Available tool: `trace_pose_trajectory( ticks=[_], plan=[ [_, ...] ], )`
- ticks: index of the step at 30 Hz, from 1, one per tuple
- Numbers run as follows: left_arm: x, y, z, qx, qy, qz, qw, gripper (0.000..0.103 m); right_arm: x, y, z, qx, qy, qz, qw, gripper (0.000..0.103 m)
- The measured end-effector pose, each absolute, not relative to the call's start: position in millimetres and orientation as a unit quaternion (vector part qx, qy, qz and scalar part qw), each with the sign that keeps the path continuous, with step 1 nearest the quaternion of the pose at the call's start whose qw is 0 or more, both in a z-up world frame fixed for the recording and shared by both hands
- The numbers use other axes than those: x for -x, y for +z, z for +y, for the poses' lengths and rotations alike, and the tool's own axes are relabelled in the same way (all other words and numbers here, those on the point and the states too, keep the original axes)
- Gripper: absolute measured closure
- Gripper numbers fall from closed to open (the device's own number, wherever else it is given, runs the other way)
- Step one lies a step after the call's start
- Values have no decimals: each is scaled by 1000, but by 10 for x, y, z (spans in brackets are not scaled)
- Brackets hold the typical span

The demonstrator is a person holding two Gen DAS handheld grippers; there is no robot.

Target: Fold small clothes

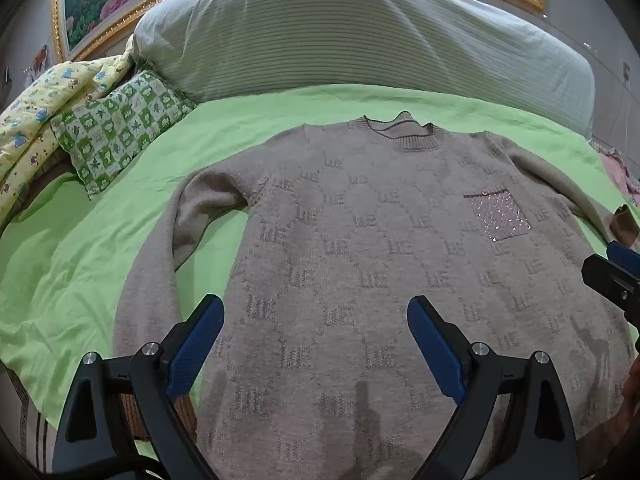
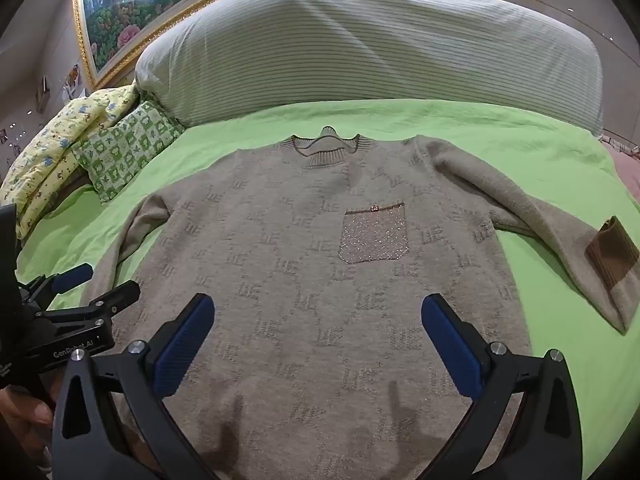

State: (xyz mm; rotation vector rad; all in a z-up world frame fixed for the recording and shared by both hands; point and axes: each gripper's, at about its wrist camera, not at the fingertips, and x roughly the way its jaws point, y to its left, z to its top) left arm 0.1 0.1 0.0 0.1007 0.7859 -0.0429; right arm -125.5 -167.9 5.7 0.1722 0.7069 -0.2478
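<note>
A beige knit sweater lies flat, front up, on the green bed sheet, collar at the far side. It has a sparkly chest pocket and a brown cuff on its right-side sleeve. My left gripper is open and empty, hovering above the sweater's lower left part. My right gripper is open and empty above the sweater's lower middle. Each gripper shows at the edge of the other's view.
A large striped pillow lies across the head of the bed. A green checked cushion and a yellow printed quilt sit at the far left. A gold-framed painting hangs behind.
</note>
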Motion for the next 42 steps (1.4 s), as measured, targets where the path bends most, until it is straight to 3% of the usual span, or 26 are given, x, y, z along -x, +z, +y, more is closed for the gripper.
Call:
trace_pose_trajectory(
  ticks=[42],
  plan=[
    [-76, -72, -23, -50, -24, 377, 925, 9, 1233, 49, -1706, -94, -115, 345, 927, 0]
  ],
)
